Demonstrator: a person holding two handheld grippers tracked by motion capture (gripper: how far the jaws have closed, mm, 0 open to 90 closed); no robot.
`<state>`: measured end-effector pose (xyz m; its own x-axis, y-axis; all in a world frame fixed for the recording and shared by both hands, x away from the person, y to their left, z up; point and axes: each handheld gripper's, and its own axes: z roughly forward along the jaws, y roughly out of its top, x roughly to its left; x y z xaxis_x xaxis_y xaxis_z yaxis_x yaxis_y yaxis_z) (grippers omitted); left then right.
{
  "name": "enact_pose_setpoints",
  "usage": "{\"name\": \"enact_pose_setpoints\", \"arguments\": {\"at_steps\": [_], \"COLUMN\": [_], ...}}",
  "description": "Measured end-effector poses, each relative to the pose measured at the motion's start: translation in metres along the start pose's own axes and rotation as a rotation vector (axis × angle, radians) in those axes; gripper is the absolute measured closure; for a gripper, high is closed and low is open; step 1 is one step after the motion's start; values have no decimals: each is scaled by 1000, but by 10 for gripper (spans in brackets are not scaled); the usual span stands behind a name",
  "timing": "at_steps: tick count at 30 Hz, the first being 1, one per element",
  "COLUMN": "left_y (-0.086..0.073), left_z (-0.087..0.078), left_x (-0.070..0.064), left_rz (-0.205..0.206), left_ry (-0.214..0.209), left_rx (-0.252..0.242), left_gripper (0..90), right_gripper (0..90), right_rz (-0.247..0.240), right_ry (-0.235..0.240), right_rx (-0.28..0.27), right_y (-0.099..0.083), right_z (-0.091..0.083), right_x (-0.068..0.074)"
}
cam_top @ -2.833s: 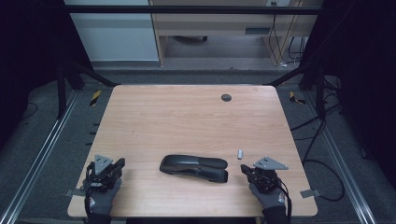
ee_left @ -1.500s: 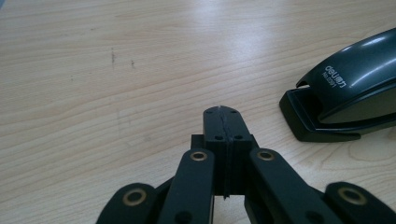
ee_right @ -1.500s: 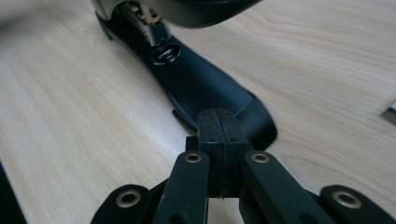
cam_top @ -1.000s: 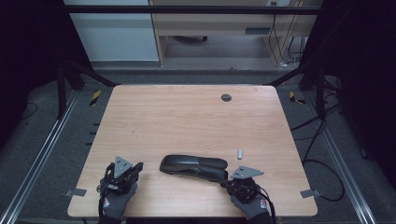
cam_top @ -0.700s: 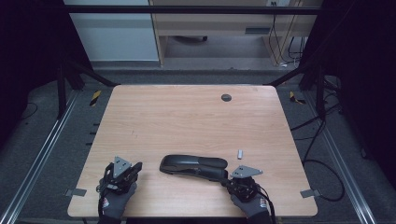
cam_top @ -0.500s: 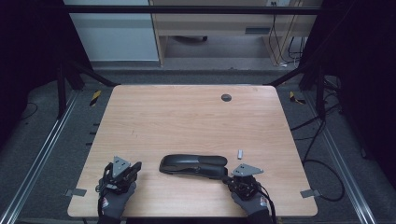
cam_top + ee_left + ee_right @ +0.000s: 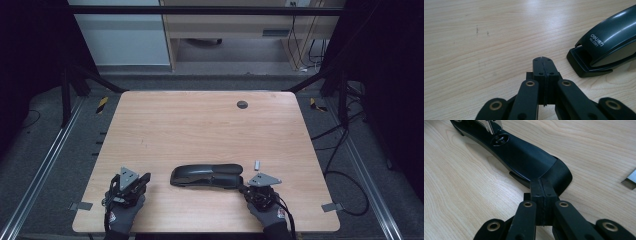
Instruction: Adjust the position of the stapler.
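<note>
Near the table's (image 7: 150, 125) front edge a black stapler (image 7: 206, 175) is laid lengthwise between both grippers, presumably so each end can be reached. The right gripper (image 7: 541, 185), jaws pressed together and empty, is brought against its rear end, while the left gripper (image 7: 543, 62), likewise closed on nothing, is kept just short of its front; a small staple strip (image 7: 257, 164) is left nearby

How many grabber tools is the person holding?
2. The left gripper is at the table's near left edge, fingers shut, beside the black stapler. The right gripper is at the near right, fingers shut, tips at the stapler's end.
</note>
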<state>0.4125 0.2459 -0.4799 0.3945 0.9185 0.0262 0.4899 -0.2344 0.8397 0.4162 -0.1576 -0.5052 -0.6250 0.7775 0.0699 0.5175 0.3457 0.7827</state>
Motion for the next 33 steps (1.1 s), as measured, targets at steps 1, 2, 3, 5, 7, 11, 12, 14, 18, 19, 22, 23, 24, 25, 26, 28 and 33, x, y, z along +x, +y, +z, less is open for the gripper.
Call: {"name": "enact_pose_setpoints", "arguments": {"at_steps": [1,2,3,5,7,11,12,14,18,19,22,23,24,25,26,28,33], "left_y": [0,0,0,0,1,4,4,6,10,11,15,16,18,19,21,23,31], "left_z": [0,0,0,0,-1,-3,-3,-3,-2,-2,0,0,-1,-1,-2,-3,-2], "left_x": [0,0,0,0,0,1,1,1,0,0,0,1,1,1,0,-1,-3], "left_rz": [-1,0,1,4,1,6,6,17,28,35,42,43,48,49,60,76,106], "left_ry": [1,2,2,4,6,11,11,10,-5,-5,-13,-18,-22,-29,-36,-44,-52], "left_rx": [-1,-1,-1,-4,-11,-24,-24,-28,-26,-26,-24,-23,-26,-27,-24,-27,-28], "left_gripper": [894,894,894,892,883,850,839,810,756,738,705,689,672,652,630,601,542], "right_gripper": [900,900,900,900,900,879,879,865,817,786,747,730,711,694,674,632,562], "right_rz": [9,9,2,4,8,14,14,14,25,34,45,53,61,71,74,80,92], "right_ry": [3,3,0,-4,-2,-13,-13,-28,-68,-85,-115,-122,-130,-138,-149,-164,-195], "right_rx": [4,4,1,5,-2,-33,-33,-46,-64,-78,-83,-84,-86,-92,-96,-94,-85], "right_y": [0,0,0,0,0,1,1,1,0,-1,-2,-2,-2,-3,-3,-4,-6], "right_z": [0,0,1,0,-1,-6,-6,-9,-15,-18,-21,-22,-23,-25,-25,-27,-29], "right_x": [0,0,-1,-1,-1,-4,-4,-9,-18,-24,-31,-33,-36,-39,-42,-45,-53]}}
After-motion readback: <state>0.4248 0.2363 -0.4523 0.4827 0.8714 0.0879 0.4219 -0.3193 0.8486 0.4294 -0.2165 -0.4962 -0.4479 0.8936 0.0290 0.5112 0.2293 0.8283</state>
